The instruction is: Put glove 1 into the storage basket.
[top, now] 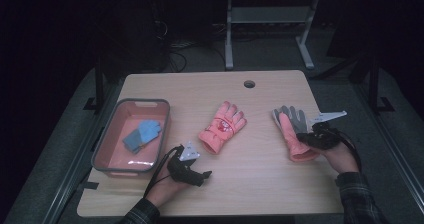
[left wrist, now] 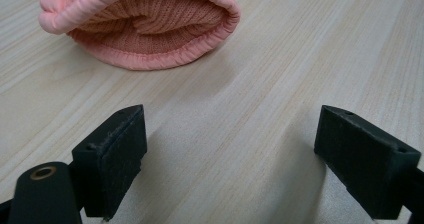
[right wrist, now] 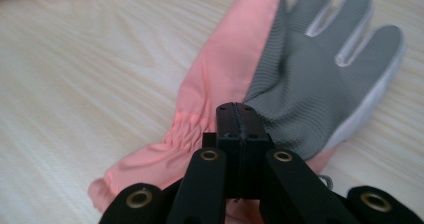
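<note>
Right gripper view shows the right gripper (right wrist: 239,121) with its jaws pressed fully together over the cuff end of a pink and grey glove (right wrist: 300,79), near the right edge of the desk (top: 260,184). Left gripper (left wrist: 230,154) stands wide open and holds nothing, facing the second pink glove (top: 222,126) at the middle. One grey bin (top: 107,166) at the left edge contains one blue glove (top: 142,135).

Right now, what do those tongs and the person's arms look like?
Both tongs, left and right, are black, each topped by a grey three-cornered plate and trailing a black cable. Their jaws are blocky black pads on arms with brass-ringed holes. The sleeves are dark plaid.
</note>
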### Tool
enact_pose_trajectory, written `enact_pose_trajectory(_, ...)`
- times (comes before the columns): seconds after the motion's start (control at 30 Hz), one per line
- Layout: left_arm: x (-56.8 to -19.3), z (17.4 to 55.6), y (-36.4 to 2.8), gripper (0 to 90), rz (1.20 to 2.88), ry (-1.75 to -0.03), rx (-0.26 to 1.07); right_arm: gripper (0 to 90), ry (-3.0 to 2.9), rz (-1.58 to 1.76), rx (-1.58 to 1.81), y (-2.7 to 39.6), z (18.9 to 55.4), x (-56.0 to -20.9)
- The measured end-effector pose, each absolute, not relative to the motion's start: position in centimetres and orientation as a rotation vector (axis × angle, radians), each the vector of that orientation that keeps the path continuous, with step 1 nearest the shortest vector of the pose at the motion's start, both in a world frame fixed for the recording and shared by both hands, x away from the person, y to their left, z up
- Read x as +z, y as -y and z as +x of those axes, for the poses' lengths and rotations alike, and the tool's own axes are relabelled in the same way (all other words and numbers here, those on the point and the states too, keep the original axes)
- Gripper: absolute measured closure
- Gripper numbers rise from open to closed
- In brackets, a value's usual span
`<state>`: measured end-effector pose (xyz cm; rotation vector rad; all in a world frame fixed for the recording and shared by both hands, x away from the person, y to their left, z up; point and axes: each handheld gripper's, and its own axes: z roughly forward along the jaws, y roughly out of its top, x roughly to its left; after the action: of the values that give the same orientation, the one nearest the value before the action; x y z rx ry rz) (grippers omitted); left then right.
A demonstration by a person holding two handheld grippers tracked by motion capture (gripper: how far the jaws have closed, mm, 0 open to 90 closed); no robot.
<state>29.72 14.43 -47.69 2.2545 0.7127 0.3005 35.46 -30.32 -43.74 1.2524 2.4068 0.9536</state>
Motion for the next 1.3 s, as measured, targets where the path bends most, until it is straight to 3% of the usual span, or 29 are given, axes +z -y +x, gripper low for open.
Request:
enact_pose_trajectory(0.8, -47.8, 29.7, -14.4, 12.8, 2.245, -0.714, 0.298, 90.0, -2.597, 1.074, 1.067, 24.7, 32.8, -43.1)
enact_pose_trajectory(1.03, -47.8, 29.6, -14.4, 12.8, 2.247, -0.708, 0.298, 90.0, -2.473, 1.092, 1.127, 26.5, 32.3, -41.7)
enact_pose_trajectory(1.3, -47.8, 29.7, -14.4, 12.8, 2.247, -0.707, 0.297, 90.0, -2.433, 1.208, 1.059, 29.1, 32.4, -43.4)
